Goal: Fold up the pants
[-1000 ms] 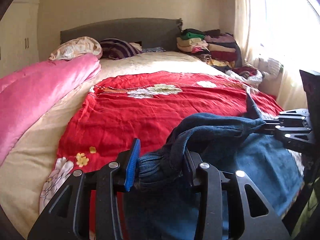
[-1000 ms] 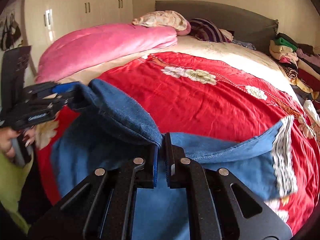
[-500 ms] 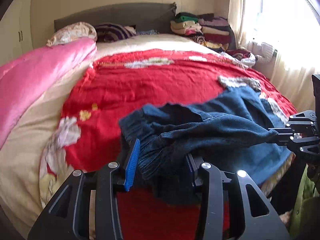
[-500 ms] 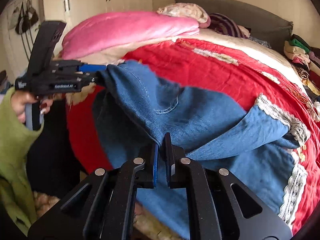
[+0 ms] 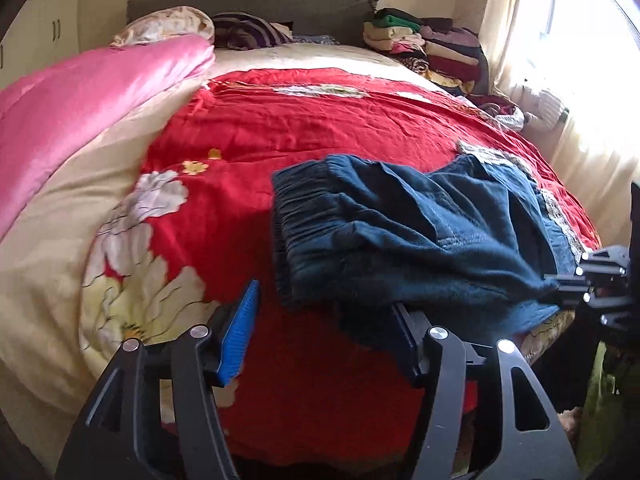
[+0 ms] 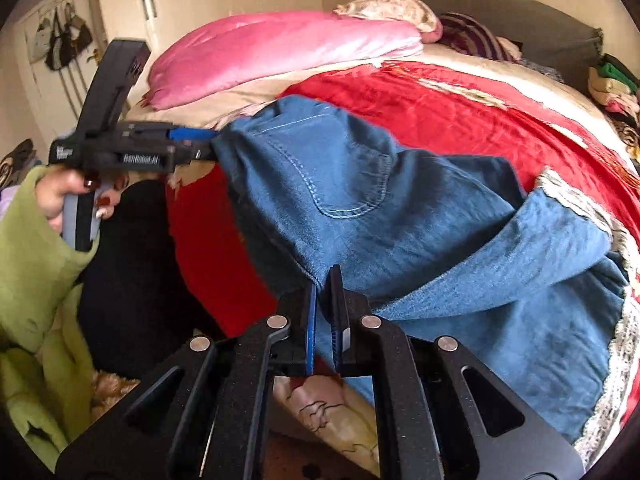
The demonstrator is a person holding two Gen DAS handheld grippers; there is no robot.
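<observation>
My left tool gapes wide, the pants merely draped on one finger; my right tool pinches denim. They could slide off the bed.

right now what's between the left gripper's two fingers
In the left wrist view the left gripper is wide open; only red floral bedspread shows between its fingers. The blue pants drape over its right finger.
</observation>
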